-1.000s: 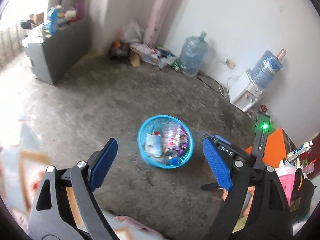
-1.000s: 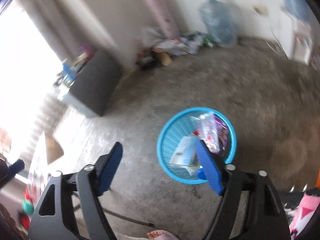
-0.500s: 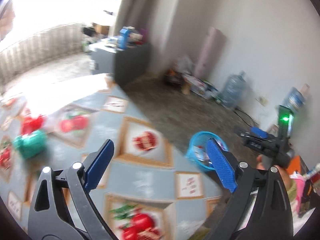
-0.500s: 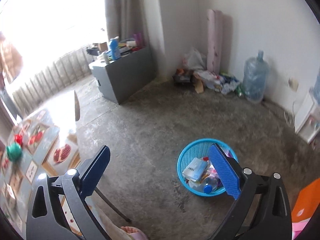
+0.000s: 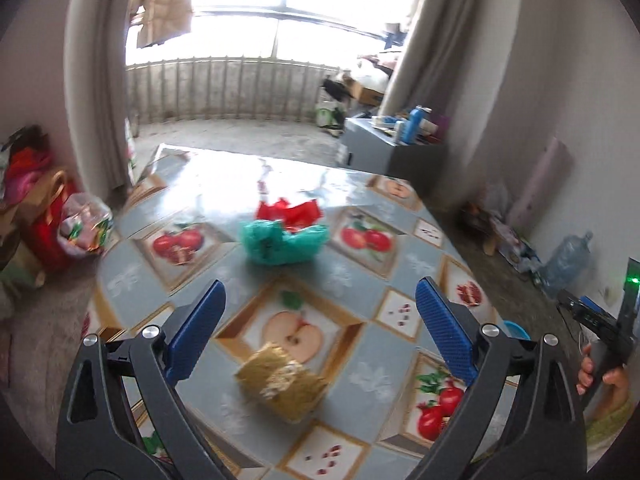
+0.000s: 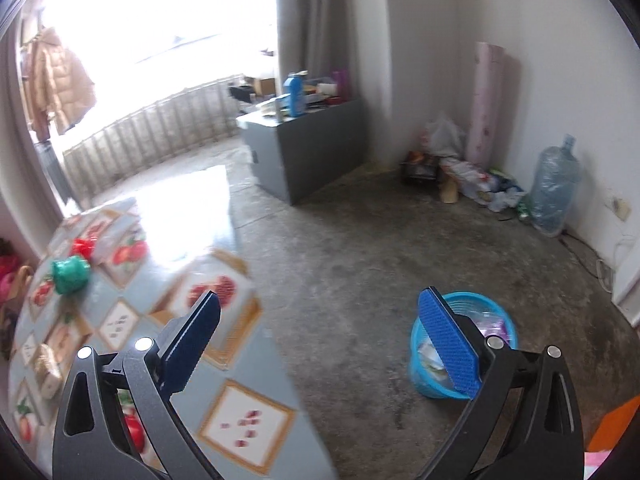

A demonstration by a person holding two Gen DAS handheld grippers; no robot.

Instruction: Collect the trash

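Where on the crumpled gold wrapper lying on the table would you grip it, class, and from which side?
Grip the gold wrapper across its narrower width, near the middle, coming down from above. It lies low on the table, so little can be gripped from the side. The open left tongs are already above it; its long axis seems to run diagonally, so they may need turning.

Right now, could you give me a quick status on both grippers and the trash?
Left gripper open, empty, over table. Right gripper open, empty. Gold wrapper nearest; green bag, red wrapper beyond. Basket on floor. Nothing blocking.
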